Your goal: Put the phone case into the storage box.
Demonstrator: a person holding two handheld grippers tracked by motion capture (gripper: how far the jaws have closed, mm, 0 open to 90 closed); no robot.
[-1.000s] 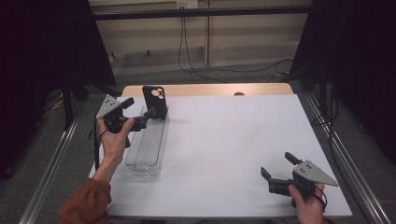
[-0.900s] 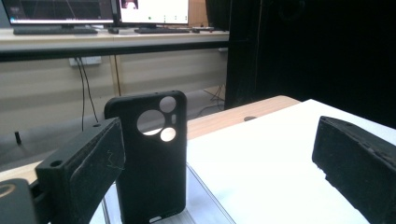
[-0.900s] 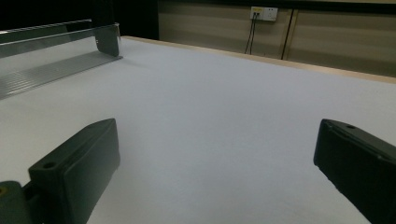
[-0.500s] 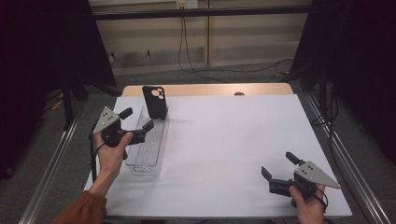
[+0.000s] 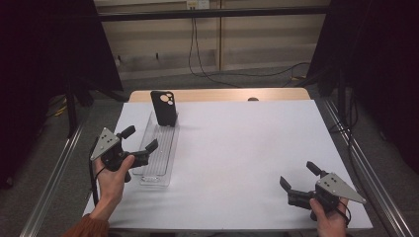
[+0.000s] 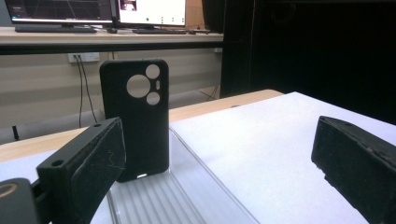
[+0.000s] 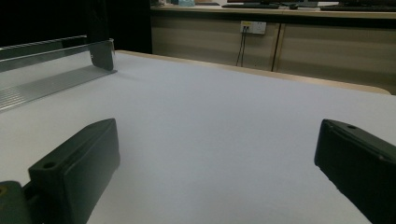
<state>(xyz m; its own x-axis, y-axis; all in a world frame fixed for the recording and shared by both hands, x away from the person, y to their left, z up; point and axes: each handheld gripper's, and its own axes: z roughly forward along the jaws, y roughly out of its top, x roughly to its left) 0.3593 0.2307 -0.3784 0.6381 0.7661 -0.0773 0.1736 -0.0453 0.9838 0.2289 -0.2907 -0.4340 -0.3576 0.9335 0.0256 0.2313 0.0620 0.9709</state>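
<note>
A black phone case (image 5: pixel 164 107) stands upright at the far end of a clear ridged tray (image 5: pixel 159 153), its camera cutouts at the top. My left gripper (image 5: pixel 141 138) hovers over the tray's left side, nearer the person than the case, open with nothing between its jaws. In the left gripper view the phone case (image 6: pixel 137 119) stands ahead, left of the middle, apart from the open left gripper (image 6: pixel 219 154), with the tray (image 6: pixel 177 200) below. My right gripper (image 5: pixel 297 174) rests low at the near right of the table, open and empty; the right gripper (image 7: pixel 217 154) points across bare white surface.
A white sheet (image 5: pixel 247 148) covers the table, with a wooden strip (image 5: pixel 222 95) along its far edge. Metal rails (image 5: pixel 49 182) run down both sides. The tray's end (image 7: pixel 42 70) lies far off to the left in the right gripper view.
My left gripper has drawn back from beside the phone case toward the person and a little lower. The case stays standing in the tray. The right gripper has not moved.
</note>
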